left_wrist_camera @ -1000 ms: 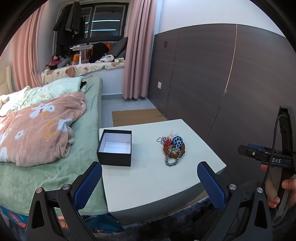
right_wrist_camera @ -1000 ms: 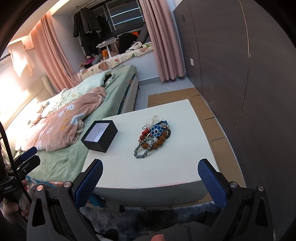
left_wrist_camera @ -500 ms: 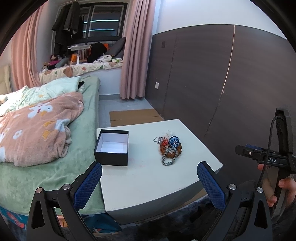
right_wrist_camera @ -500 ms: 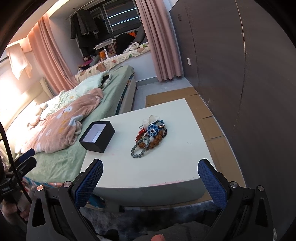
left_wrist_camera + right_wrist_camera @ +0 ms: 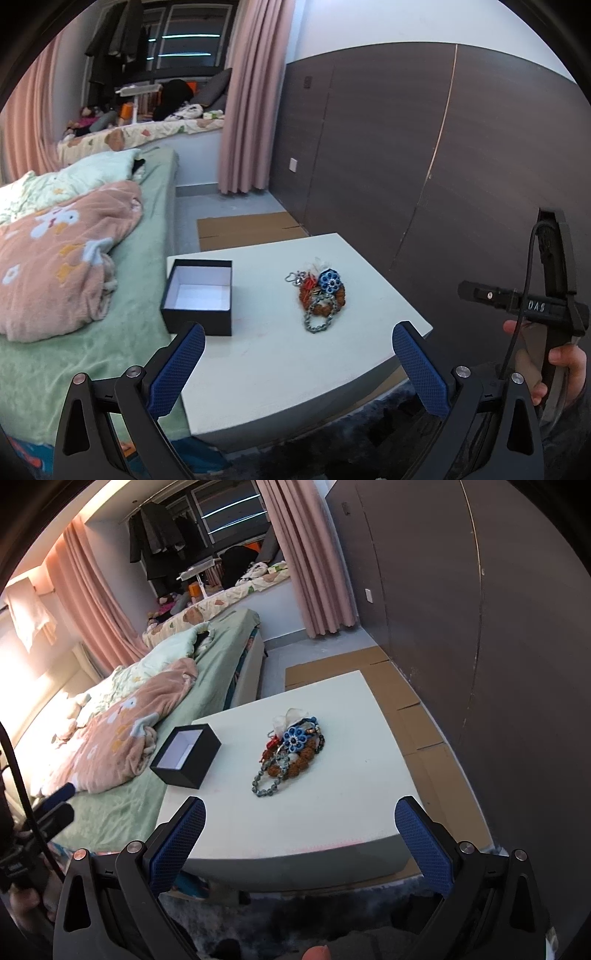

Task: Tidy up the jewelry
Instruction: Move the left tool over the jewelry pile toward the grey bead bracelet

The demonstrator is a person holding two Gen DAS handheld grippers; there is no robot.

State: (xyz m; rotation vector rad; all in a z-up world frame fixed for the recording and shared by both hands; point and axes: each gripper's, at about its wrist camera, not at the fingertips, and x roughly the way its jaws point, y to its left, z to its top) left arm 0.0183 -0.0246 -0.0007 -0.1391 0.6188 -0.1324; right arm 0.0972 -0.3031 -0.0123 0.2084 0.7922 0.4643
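A pile of jewelry (image 5: 320, 295) lies on the white table (image 5: 280, 369): a blue flower piece, brown beads, a grey bead bracelet, a red piece. It also shows in the right wrist view (image 5: 290, 751). An open black box (image 5: 199, 291) with a white inside stands left of the pile, and in the right wrist view (image 5: 186, 756) too. My left gripper (image 5: 297, 363) is open and empty, short of the table's near edge. My right gripper (image 5: 299, 840) is open and empty, also at the near edge.
A bed with a green sheet (image 5: 74, 362) and a pink blanket (image 5: 55, 266) adjoins the table's left side. A dark panel wall (image 5: 424, 166) runs on the right. Flat cardboard (image 5: 406, 701) lies on the floor behind and beside the table. The other gripper's handle (image 5: 546, 306) is at the right.
Both cameras have shifted slightly; the table and jewelry sit a little further left in the left wrist view. Nothing was grasped or moved on the table.
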